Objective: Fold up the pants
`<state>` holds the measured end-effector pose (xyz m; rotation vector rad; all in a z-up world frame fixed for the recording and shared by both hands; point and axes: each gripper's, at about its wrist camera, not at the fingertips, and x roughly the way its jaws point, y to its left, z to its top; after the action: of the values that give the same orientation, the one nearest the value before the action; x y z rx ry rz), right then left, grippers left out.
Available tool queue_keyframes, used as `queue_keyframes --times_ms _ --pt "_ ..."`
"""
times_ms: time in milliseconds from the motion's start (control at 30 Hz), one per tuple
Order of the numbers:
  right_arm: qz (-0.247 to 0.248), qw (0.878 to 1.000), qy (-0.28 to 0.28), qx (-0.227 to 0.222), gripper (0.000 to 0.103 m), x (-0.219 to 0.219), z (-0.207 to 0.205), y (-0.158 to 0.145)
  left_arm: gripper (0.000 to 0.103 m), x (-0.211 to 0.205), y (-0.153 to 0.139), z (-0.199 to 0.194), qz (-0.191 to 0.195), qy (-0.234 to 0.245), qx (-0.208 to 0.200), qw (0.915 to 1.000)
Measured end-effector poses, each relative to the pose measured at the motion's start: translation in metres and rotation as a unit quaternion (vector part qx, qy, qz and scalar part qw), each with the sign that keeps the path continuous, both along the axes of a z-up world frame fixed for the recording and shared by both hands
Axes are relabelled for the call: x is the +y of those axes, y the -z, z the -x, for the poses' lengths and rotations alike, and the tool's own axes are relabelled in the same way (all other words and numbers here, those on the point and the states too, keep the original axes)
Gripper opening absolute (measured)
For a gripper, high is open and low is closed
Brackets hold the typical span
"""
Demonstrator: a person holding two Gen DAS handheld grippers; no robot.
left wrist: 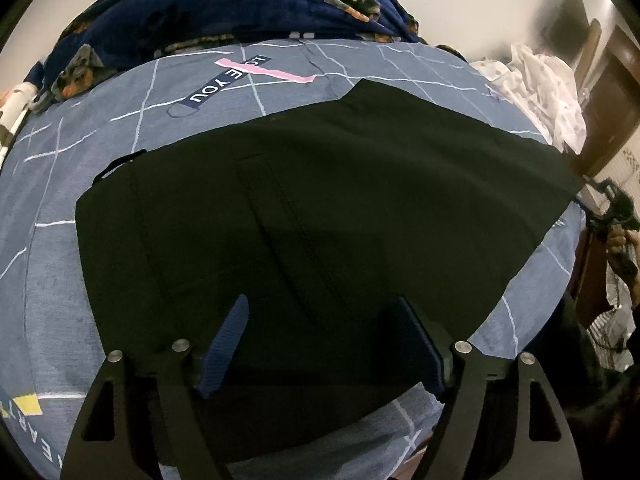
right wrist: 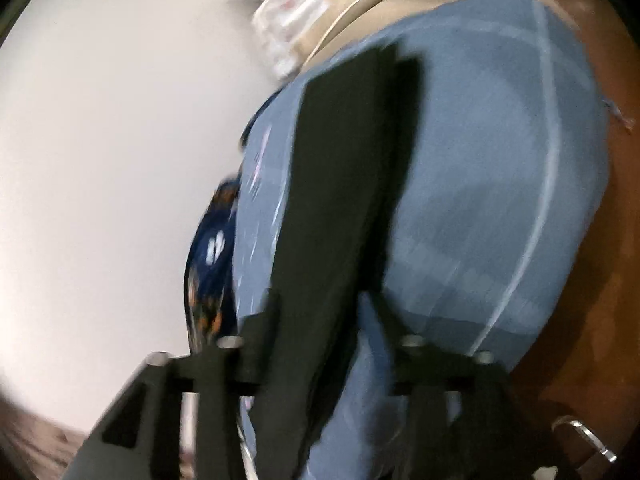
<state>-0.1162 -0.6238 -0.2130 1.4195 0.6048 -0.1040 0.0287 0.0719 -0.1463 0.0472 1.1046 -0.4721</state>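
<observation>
A: While the pants point(left wrist: 320, 216) lie flat across the middle of the left wrist frame, where do they sit from my left gripper point(left wrist: 324, 340)?

B: Straight ahead and under it. I see the left fingers spread wide, gripping nothing, with black cloth filling the gap between them. The pants rest on the blue bedsheet point(left wrist: 60, 280), and their long axis runs from the lower left of the frame up to the right edge.

A: And the far end?

B: The narrow end reaches the right edge of the frame, just beside my right gripper point(left wrist: 608, 208), which shows there small and dark. So the right hand is nearer that end, and the left is nearer the broad end at lower left.

A: Is the right one clamped on the cloth?

B: In the right wrist view the right gripper point(right wrist: 320, 344) is badly blurred. The pants point(right wrist: 340, 200) run as a dark strip from the bottom centre up toward the top centre, passing between the fingers, which look apart. Whether they pinch the cloth, I cannot tell.

A: So the fold turns on that axis?

B: I judge so: carry the right end along it toward the left.
</observation>
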Motion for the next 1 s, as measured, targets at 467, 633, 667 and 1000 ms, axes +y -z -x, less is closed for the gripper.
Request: queue_keyframes --times_ms 467,633,667,1000 --pt "0.033 0.983 -0.178 0.038 0.006 0.084 -0.014 0.034 0.078 0.005 -0.003 0.005 0.013 -0.016 -0.020 0.9996" --pt "0.018 0.984 -0.171 0.054 0.003 0.082 0.002 0.047 0.078 0.015 -0.005 0.003 0.021 -0.035 -0.023 0.9989" --pt "0.007 0.985 -0.167 0.051 0.005 0.081 0.005 0.051 0.078 0.018 -0.007 0.003 0.023 -0.041 -0.023 0.9986" --pt "-0.027 0.974 -0.225 0.018 0.046 0.157 -0.041 -0.001 0.077 0.119 -0.058 0.014 0.077 -0.164 -0.048 0.9822"
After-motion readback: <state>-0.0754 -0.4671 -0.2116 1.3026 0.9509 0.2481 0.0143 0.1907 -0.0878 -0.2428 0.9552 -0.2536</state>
